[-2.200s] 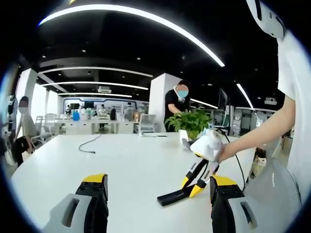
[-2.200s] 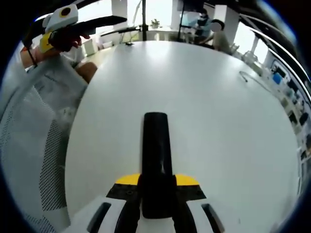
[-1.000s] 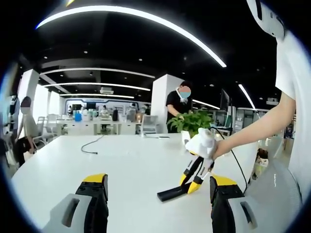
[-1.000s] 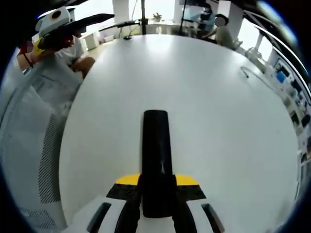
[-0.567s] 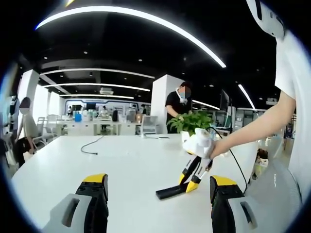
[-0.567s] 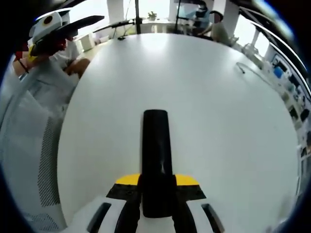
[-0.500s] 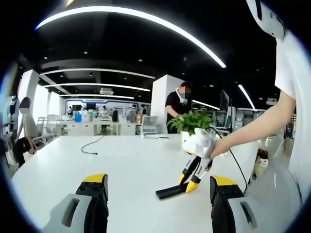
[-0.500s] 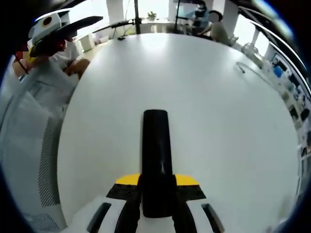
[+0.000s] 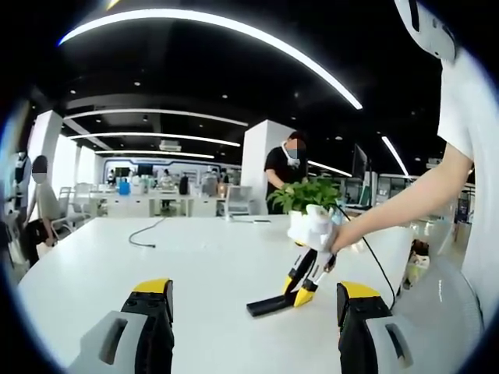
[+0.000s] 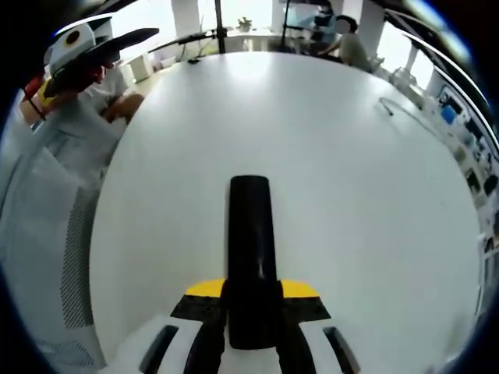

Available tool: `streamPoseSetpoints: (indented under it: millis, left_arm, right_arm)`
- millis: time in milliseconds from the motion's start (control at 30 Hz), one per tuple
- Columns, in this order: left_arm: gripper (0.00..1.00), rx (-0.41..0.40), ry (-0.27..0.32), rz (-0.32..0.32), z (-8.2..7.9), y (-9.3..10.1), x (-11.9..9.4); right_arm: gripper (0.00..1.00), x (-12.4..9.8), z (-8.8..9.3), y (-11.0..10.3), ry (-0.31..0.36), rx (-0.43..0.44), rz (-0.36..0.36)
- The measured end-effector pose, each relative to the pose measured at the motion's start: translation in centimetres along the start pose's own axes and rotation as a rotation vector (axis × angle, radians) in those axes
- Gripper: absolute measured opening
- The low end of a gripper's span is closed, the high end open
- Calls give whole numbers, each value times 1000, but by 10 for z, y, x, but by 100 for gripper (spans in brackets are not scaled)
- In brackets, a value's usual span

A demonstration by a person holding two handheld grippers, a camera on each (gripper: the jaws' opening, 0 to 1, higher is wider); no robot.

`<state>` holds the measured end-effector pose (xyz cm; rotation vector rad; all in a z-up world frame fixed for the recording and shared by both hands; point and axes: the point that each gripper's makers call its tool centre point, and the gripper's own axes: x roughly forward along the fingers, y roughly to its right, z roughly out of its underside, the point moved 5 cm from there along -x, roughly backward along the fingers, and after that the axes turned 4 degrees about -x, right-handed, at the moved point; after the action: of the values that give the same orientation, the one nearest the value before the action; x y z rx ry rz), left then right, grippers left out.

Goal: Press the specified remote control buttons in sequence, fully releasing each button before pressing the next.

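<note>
A wide white desk (image 9: 195, 257) is filling the lower half of the left gripper view, with an open office stretching behind it. A potted plant (image 9: 306, 199) and a loose cable (image 9: 144, 232) are sitting near the desk's far edge.

The right gripper (image 9: 304, 290) is reaching in from the right side of that view, and its fingers are pinching one end of a long black remote (image 9: 269, 302), holding it low over the desk with the far end tipped down close to the surface. In the right gripper view the remote (image 10: 250, 249) is running straight out between the yellow-tipped fingers (image 10: 204, 289), which are closed tight on its near end.

The left gripper (image 9: 249, 312) is hanging back near the desk's front edge, fingers spread wide and pinching nothing.

No button is being touched, so the pressing looks not yet begun; this seems to be the carrying and positioning stage. Next, the remote probably needs steadying so a finger can come down squarely on the first button.
</note>
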<state>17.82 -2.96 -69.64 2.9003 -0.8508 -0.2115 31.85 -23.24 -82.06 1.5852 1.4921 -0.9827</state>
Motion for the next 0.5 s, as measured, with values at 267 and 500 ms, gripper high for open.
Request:
streamPoseSetpoints:
  millis: [267, 500]
  left_arm:
    - [90, -11, 10, 20, -1, 2, 0]
    - [90, -18, 14, 30, -1, 2, 0]
  right_arm:
    - [21, 1, 0, 5, -22, -16, -7]
    - [21, 1, -2, 10, -48, -34, -13]
